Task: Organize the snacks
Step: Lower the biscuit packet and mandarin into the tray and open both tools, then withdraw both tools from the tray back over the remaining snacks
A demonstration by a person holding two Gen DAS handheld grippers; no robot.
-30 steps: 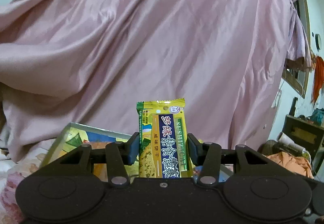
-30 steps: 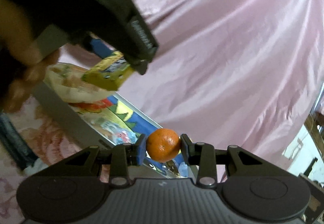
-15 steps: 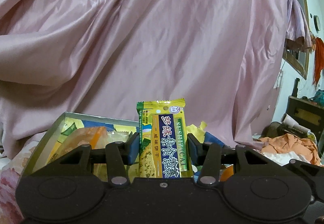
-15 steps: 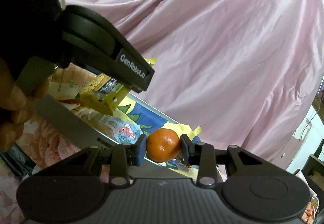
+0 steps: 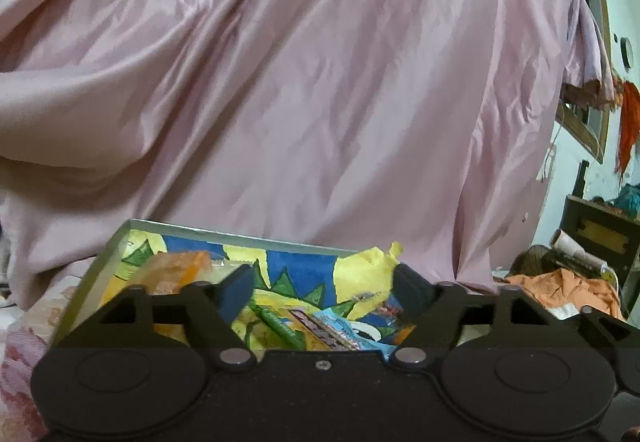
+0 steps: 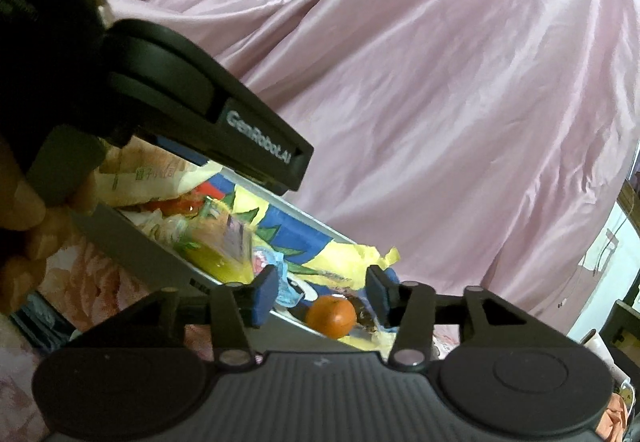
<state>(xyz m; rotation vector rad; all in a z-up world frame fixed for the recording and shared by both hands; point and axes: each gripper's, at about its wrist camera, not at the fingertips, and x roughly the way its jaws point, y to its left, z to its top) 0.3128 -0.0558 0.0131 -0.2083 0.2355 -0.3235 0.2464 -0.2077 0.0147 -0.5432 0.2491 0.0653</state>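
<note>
Drop step: left gripper (image 5: 322,292) and right gripper (image 6: 322,292) just opened, fingers spread, nothing pinched; orange (image 6: 331,316) sits in tray (image 6: 132,246). Next: back out clear.

Orange (image 6: 332,316) loose in snack box (image 6: 132,262)

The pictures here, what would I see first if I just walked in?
First, the huge shiny pink cloth hanging behind everything. Below it sits a box with a blue, yellow and green lining, full of snack packets. A bright orange tangerine lies inside near its front wall, loose between the fingers of the right gripper, whose jaws have just been opening.
</note>
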